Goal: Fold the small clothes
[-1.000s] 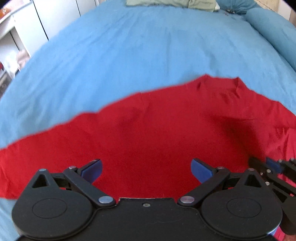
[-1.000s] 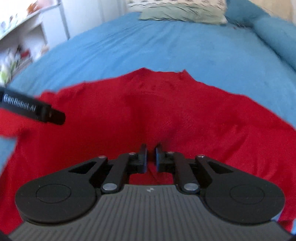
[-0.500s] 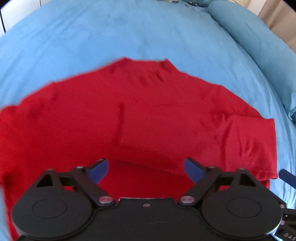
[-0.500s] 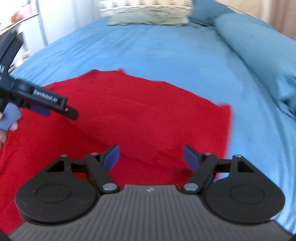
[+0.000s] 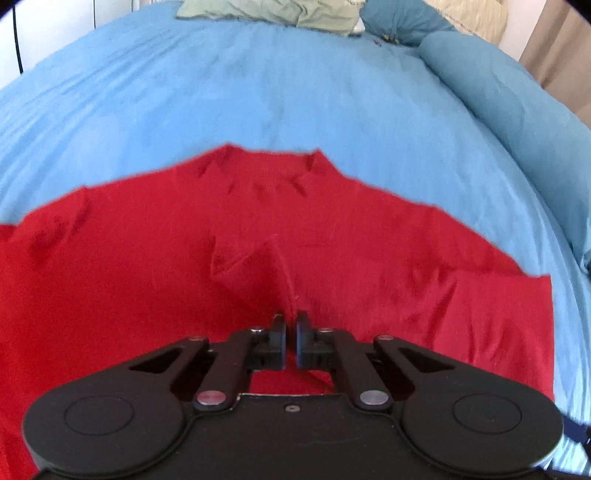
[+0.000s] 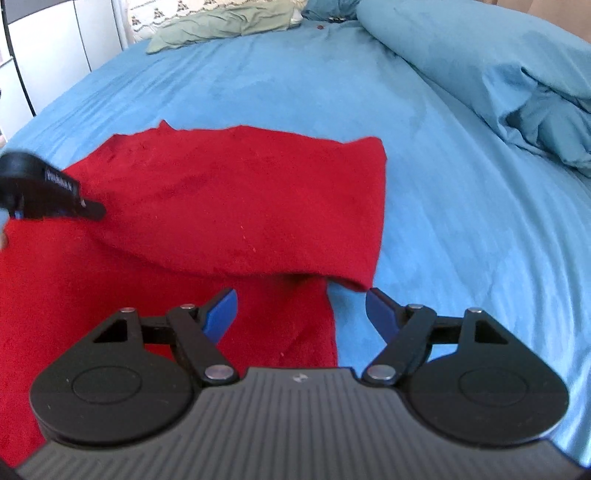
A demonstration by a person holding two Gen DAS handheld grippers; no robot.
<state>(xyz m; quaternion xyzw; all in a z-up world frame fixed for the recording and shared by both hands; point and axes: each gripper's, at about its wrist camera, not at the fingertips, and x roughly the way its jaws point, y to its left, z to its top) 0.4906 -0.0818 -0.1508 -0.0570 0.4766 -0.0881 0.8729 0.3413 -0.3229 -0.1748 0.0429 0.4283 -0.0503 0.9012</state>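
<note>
A red garment (image 5: 258, 251) lies spread on the blue bed sheet (image 5: 295, 92), its neckline at the far edge and one sleeve folded over at the right. My left gripper (image 5: 290, 328) is shut on a pinched ridge of the red cloth near the garment's middle. In the right wrist view the red garment (image 6: 229, 206) shows a folded flap. My right gripper (image 6: 301, 312) is open and empty, low over the garment's right edge where cloth meets the sheet (image 6: 461, 206). The left gripper (image 6: 48, 188) shows at the left of that view.
A rolled blue duvet (image 6: 517, 85) lies along the bed's right side. A green pillow (image 5: 266, 11) and a patterned pillow (image 6: 166, 18) lie at the head. White cabinets (image 6: 55, 55) stand beyond the bed's left side.
My left gripper went from open to shut on the red cloth. My right gripper let go of the cloth, opened and moved right to the garment's edge.
</note>
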